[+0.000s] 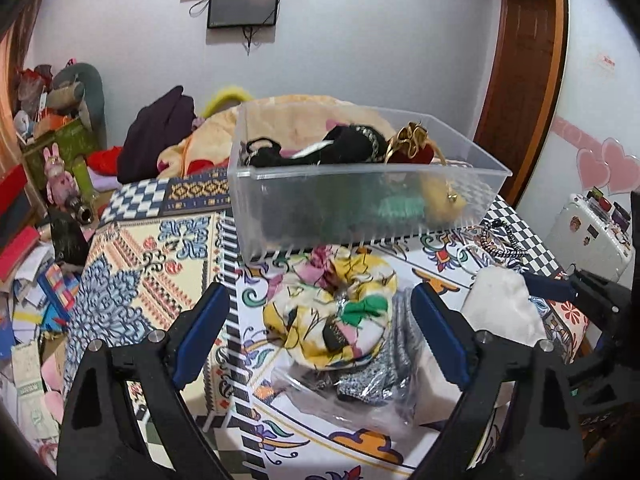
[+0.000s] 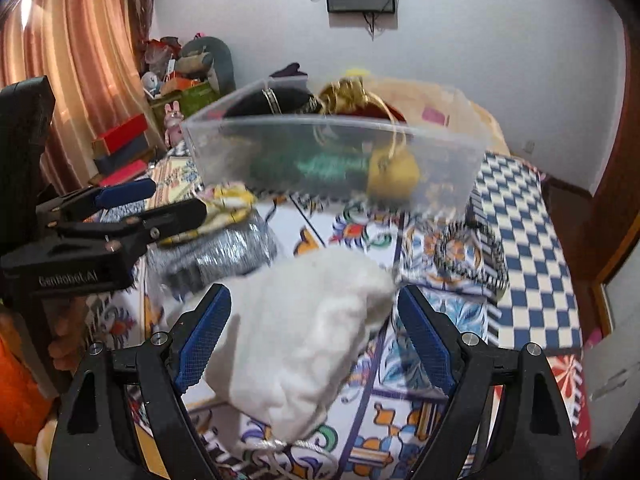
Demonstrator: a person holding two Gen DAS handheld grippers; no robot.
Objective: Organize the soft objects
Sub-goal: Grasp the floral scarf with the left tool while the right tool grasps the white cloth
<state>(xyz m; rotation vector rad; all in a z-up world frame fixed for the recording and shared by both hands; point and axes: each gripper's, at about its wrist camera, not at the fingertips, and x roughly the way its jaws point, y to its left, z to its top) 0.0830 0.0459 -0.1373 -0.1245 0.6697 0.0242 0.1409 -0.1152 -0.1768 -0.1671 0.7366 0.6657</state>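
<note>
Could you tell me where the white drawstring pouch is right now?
The white drawstring pouch lies on the patterned bedspread between the right gripper's open jaws, in front of the clear plastic bin; the left wrist view shows it right of the floral scrunchie.

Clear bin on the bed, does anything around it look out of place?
Yes. Several soft items lie loose outside the clear bin: a floral scrunchie, a white pouch and a striped hair tie, all on the patterned cover.

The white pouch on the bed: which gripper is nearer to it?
Right. The right gripper straddles the white pouch; the left gripper sits beside it, over the yellow scrunchie.
</note>
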